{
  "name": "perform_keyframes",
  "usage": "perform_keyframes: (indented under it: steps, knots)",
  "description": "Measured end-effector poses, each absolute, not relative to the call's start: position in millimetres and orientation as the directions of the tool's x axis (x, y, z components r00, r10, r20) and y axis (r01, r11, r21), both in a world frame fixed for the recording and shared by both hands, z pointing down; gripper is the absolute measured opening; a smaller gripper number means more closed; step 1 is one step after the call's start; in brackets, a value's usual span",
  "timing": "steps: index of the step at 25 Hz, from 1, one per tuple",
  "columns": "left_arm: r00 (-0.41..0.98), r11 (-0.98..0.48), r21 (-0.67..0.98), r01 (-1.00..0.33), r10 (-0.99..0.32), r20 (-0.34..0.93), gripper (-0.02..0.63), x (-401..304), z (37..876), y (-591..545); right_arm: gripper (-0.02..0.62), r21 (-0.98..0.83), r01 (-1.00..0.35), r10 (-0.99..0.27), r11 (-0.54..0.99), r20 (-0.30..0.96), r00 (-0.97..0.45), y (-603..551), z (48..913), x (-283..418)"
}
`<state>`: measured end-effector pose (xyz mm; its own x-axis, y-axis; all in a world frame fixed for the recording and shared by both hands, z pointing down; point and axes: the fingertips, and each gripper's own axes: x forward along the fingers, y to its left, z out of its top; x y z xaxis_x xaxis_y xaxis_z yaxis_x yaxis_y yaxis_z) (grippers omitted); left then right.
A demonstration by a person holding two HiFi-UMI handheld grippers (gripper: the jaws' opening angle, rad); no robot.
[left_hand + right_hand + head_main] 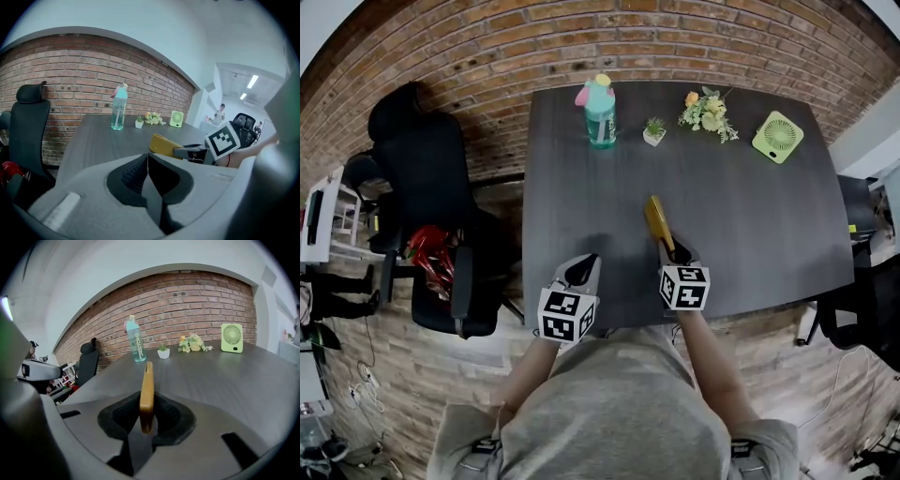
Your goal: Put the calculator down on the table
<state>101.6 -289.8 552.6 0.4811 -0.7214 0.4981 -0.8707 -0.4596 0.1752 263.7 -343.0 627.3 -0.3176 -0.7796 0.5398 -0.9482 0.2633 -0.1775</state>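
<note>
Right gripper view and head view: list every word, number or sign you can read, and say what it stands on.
Nothing can be read.
On the bottle: vertical print, too blurred to read.
On the marker cubes: black-and-white square codes, no words.
On the calculator: only its yellow edge shows, no print.

The calculator (pixel 146 390) is a thin, mustard-yellow slab turned on edge. Its near end is pinched in the right claw (pixel 675 251), and its far end reaches out over the dark table (pixel 759 216).
</note>
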Motion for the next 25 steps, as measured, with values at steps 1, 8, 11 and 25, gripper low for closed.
perform_keyframes:
  steps: [1, 8, 11, 25]
  knots:
    - [0.483, -0.462, 0.175, -0.869, -0.720, 0.499, 0.018, 102.2, 552.9, -289.3, 0.084, -0.178, -0.949, -0.778, 0.261, 0.544, -0.316, -342.3, 629.4, 263.6]
    - [0.490, -0.470, 0.175, -0.865, -0.717, 0.497, 0.018, 105.2, 552.2, -287.5, 0.084, -0.178, -0.951, -0.764, 0.252, 0.567, -0.309, -337.4, 641.5, 266.5]
    - [0.490, -0.470, 0.176, -0.865, -0.716, 0.498, 0.018, 104.6, 551.1, -285.9, 0.084, -0.185, -0.952, -0.763, 0.244, 0.569, -0.307, -337.3, 642.7, 268.4]
    - [0.491, -0.472, 0.173, -0.865, -0.718, 0.494, 0.018, 105.3, 552.8, -278.8, 0.110, -0.224, -0.951, -0.761, 0.213, 0.572, -0.305, -346.0, 650.1, 282.2]
